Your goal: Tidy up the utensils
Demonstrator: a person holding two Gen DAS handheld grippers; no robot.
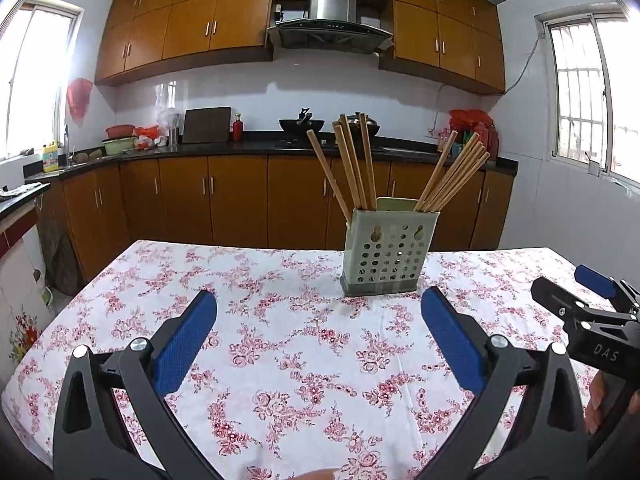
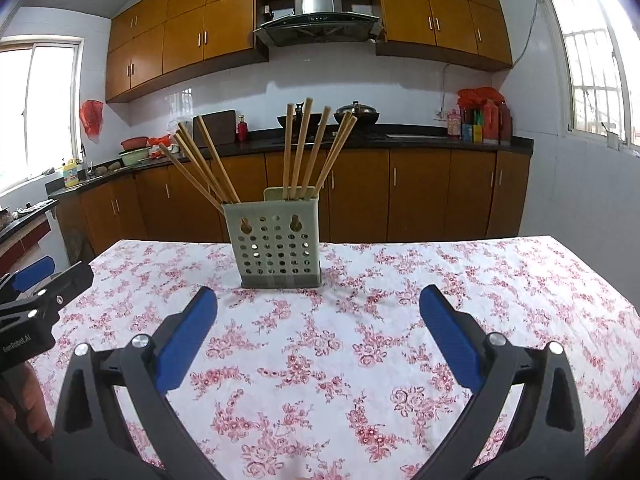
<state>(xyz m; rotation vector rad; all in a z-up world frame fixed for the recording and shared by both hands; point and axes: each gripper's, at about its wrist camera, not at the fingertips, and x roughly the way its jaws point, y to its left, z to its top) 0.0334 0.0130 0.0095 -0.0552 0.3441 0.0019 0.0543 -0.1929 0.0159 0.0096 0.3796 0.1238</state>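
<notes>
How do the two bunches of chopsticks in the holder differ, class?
In the right wrist view, the left bunch leans steeply to the left, while the right bunch stands nearer upright. The left bunch's tips sit lower; the right bunch's tips reach higher. Both are plain wooden sticks standing in the same pale perforated holder on the floral cloth.

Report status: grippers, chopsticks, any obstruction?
Left hand-held gripper open, empty; right hand-held gripper the same. Chopsticks upright in two leaning bunches in holder on tablecloth. Nothing between grippers and holder.
</notes>
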